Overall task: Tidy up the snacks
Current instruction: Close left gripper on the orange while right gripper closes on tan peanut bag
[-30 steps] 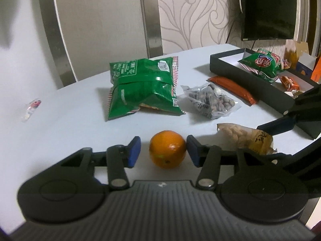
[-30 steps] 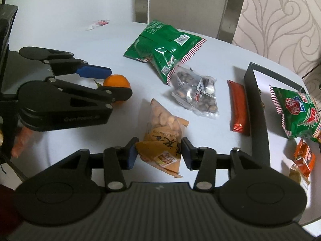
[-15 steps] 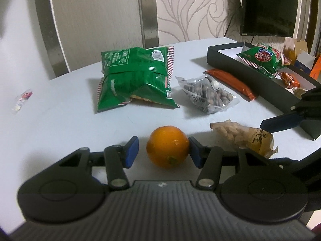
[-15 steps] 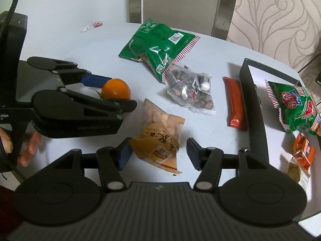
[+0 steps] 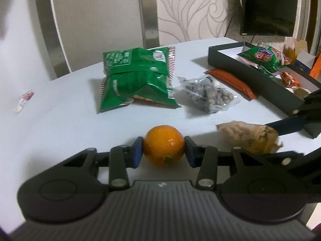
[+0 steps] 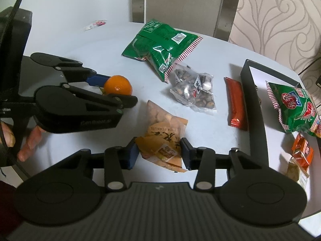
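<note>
My left gripper (image 5: 164, 154) is shut on an orange (image 5: 164, 145), its blue pads touching both sides; it also shows in the right wrist view (image 6: 118, 84). My right gripper (image 6: 159, 153) is closed on the near end of a tan peanut packet (image 6: 165, 138), which looks lifted in the left wrist view (image 5: 248, 137). A large green snack bag (image 5: 138, 79), a clear bag of dark nuts (image 5: 208, 95) and a red stick pack (image 5: 230, 82) lie on the white table (image 5: 60, 110). The black box (image 5: 260, 88) at the right holds a green packet (image 5: 262, 57) and small orange packets.
A small candy wrapper (image 5: 23, 100) lies at the table's far left. A chair back (image 5: 96, 20) stands behind the table. A dark screen (image 5: 268, 6) hangs on the wall at the right. The person's fingers (image 6: 30, 142) show by the left gripper.
My left gripper's fingers have closed onto the orange. My right gripper's fingers have closed on the peanut packet's end, and the packet now appears raised off the table.
</note>
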A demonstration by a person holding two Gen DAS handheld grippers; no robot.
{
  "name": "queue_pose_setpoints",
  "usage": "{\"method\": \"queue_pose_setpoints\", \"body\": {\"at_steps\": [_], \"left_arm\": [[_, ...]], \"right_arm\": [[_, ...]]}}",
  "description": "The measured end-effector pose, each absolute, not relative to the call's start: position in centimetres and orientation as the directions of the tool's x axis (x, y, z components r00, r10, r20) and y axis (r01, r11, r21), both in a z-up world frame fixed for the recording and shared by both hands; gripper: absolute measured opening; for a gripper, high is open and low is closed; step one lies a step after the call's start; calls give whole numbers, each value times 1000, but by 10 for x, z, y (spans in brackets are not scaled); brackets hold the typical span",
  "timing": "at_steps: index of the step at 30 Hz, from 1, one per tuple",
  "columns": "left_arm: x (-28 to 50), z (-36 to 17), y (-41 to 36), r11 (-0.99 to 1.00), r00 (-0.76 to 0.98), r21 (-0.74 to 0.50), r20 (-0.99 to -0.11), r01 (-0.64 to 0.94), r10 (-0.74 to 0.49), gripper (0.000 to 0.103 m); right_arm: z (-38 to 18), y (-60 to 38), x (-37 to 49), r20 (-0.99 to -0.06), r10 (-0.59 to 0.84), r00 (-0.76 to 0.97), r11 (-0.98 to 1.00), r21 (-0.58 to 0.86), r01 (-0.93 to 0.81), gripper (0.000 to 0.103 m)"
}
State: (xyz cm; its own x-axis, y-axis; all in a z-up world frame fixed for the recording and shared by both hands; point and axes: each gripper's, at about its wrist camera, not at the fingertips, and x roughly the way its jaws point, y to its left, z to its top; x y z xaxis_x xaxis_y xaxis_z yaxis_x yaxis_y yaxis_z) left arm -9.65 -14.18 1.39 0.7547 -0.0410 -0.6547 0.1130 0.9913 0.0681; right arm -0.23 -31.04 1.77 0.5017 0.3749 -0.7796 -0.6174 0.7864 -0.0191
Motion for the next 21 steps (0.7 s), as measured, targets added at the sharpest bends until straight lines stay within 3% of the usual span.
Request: {"method": "queue_pose_setpoints", "body": {"at_steps": [16, 21], "left_arm": [[-98, 13, -129, 994, 753, 92, -658, 62, 13, 46], [-98, 14, -130, 993, 749, 96, -662, 67, 13, 47]], "right_arm": [[16, -315, -7, -780, 374, 503, 813, 15, -581, 48], [11, -311, -5, -787, 359, 501, 826, 18, -564, 67]]}}
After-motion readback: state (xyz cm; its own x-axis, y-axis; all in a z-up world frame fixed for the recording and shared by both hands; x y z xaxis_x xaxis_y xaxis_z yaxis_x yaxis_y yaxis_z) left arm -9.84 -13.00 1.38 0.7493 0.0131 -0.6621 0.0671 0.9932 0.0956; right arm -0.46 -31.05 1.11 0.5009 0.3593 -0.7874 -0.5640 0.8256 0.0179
